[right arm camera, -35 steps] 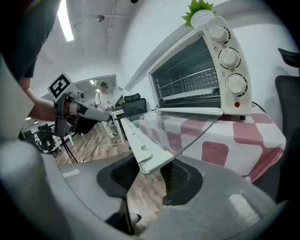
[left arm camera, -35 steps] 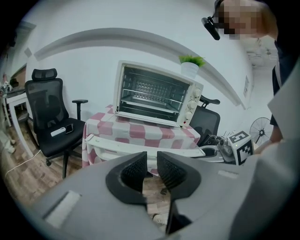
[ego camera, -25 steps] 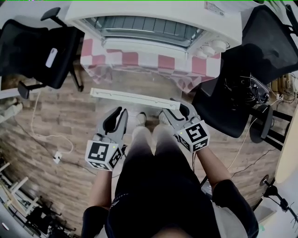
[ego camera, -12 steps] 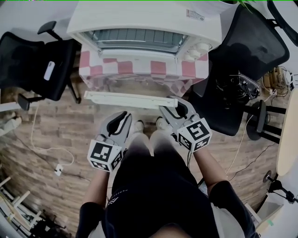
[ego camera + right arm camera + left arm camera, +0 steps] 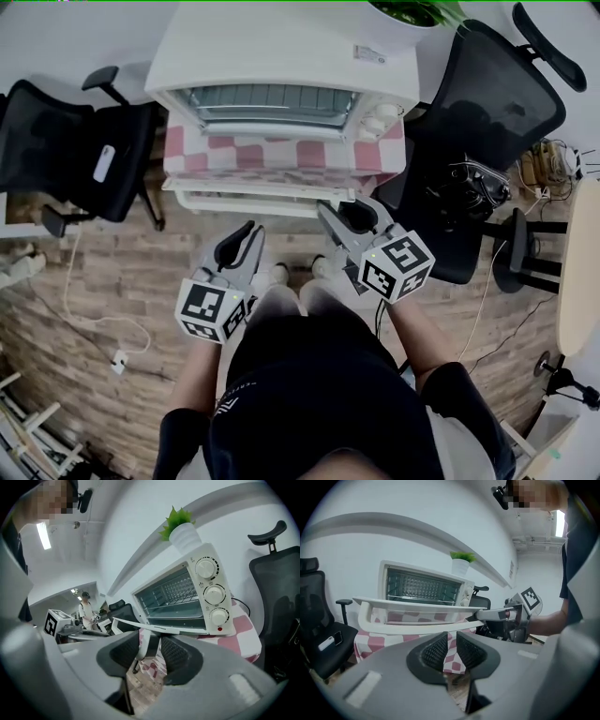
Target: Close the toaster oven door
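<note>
Grip comes first: your right hand-held gripper (image 5: 342,211) has its jaws closed on the right end of the handle (image 5: 144,644). The door (image 5: 417,605) hangs about level in front of the toaster oven (image 5: 281,56), so an off-centre shove would likely twist it. Swing it up along the hinge arc, then press it flat until it seats. Your left hand-held gripper (image 5: 246,234), jaws narrow and empty, sits near of the handle, left of centre, not touching it. Door and handle look smooth, white, hard and slippery. The open cavity shows a wire rack (image 5: 422,587). The checked cloth (image 5: 281,155) underneath is soft and may shift.
</note>
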{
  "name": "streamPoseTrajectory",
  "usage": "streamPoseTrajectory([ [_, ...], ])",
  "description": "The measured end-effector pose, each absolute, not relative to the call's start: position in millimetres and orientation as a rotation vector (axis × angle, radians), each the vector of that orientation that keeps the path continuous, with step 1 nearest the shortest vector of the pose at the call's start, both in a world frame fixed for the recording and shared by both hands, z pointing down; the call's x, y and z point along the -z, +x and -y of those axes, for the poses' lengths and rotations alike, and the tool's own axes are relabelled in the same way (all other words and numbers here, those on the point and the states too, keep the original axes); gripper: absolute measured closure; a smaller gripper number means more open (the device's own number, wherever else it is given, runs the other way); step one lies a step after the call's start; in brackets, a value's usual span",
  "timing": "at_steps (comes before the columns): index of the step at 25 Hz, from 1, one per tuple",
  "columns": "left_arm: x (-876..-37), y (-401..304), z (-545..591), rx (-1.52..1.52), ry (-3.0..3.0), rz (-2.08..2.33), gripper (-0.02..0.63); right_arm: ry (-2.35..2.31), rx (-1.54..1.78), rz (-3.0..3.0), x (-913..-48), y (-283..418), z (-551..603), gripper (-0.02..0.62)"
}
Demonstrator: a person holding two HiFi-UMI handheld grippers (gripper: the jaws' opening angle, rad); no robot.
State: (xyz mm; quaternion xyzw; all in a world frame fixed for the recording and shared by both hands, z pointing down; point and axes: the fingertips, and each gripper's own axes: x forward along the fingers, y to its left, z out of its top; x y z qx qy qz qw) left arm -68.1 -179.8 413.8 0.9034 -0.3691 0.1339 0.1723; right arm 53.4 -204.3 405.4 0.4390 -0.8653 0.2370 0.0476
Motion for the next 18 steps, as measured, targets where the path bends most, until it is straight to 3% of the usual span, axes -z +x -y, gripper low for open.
streamPoseTrajectory([
  [18, -382.3, -69.7, 212.1, -0.271, 2.604, 1.106, 0.525, 1.358, -1.035, 2.640, -367.9, 65.2, 246.3, 0.445],
])
